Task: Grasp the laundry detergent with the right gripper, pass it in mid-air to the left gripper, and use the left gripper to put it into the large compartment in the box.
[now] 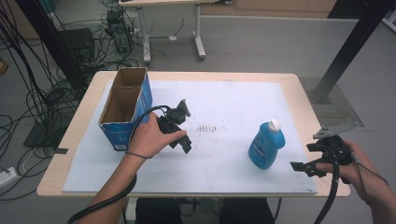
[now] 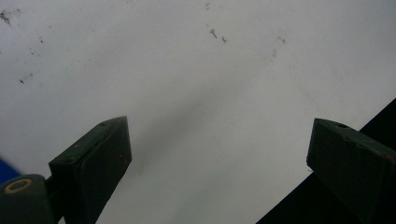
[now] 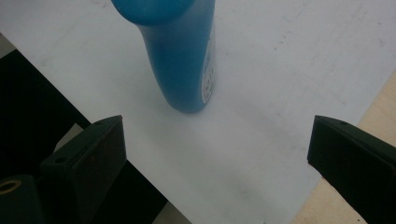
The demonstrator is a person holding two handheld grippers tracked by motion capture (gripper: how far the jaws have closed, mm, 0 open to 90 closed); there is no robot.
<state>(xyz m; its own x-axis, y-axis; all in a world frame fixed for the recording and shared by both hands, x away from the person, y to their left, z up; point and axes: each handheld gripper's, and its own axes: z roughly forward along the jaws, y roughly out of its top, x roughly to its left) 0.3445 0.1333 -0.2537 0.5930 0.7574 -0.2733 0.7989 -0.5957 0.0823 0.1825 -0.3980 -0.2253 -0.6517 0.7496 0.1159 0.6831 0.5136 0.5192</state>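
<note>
While an open blue cardboard box stands near the table's left edge, the left gripper hovers beside it, jaws wide and empty. A blue bottle stands toward the right front corner; the right gripper, jaws wide, faces it.

Open cardboard box on white mat, wooden table
</note>
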